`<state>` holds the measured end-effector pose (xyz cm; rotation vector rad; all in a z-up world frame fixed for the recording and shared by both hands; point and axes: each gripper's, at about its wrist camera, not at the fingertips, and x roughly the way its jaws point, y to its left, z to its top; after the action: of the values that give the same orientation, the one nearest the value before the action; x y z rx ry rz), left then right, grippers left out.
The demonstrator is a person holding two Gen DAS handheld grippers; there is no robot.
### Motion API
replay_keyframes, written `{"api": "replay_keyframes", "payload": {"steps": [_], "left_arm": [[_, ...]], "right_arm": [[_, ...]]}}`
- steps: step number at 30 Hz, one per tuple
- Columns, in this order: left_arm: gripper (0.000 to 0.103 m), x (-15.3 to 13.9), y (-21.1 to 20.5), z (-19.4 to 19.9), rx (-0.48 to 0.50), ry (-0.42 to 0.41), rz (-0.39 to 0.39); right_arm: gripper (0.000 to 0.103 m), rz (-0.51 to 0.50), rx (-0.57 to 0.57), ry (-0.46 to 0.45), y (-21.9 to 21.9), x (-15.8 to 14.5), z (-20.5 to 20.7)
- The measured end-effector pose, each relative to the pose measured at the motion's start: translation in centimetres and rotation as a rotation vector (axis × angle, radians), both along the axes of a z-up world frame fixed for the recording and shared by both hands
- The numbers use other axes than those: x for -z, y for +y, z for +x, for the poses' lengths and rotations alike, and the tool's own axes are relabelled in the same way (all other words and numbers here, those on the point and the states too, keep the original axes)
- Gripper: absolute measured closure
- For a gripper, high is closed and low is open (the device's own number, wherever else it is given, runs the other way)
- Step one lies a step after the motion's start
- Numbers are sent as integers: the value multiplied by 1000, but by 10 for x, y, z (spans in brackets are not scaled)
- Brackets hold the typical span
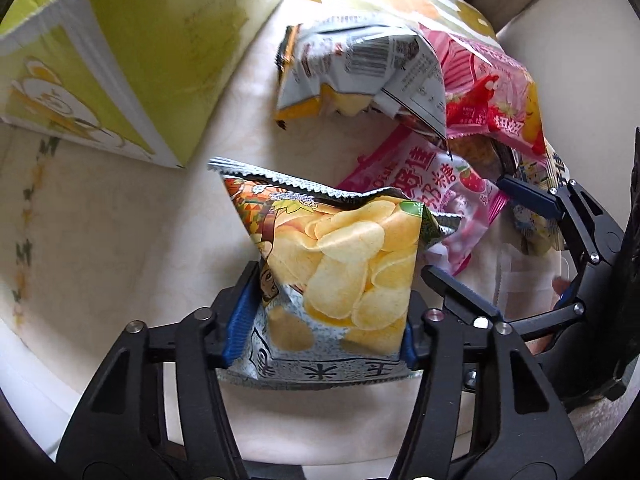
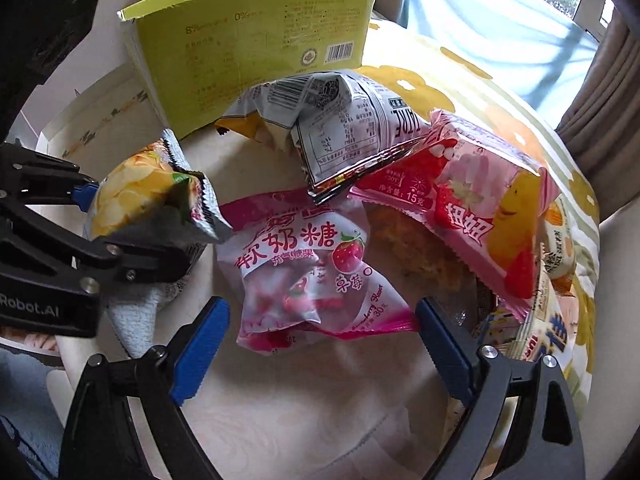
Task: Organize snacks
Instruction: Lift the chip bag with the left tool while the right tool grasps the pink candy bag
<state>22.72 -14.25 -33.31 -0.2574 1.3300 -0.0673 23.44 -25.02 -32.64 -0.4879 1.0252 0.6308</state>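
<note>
My left gripper (image 1: 326, 312) is shut on a potato chip bag (image 1: 340, 264) and holds it above the cream table; the bag also shows in the right wrist view (image 2: 136, 192). My right gripper (image 2: 324, 340) is open, its blue pads on either side of a pink strawberry candy bag (image 2: 300, 272), not touching it. It also shows in the left wrist view (image 1: 520, 256). Behind lie a white-grey snack bag (image 2: 340, 120) and a pink-and-yellow packet (image 2: 488, 208). An open green cardboard box (image 2: 256, 44) stands at the back left.
A brown pastry (image 2: 420, 248) lies under the pink packets. More wrapped snacks (image 2: 556, 328) sit at the right on a yellow-patterned cloth (image 2: 460, 64). A window and curtain (image 2: 592, 92) are behind. The table's edge (image 1: 24, 344) runs at the left.
</note>
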Motion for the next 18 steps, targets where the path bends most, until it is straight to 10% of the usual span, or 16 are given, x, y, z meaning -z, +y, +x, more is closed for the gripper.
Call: {"api": "replay_keyframes", "payload": {"steps": [18], "left_arm": [[55,-7,32,-10,-33,-8,30]], "right_arm": [[23,-63,-143,-3,36,20,12]]}}
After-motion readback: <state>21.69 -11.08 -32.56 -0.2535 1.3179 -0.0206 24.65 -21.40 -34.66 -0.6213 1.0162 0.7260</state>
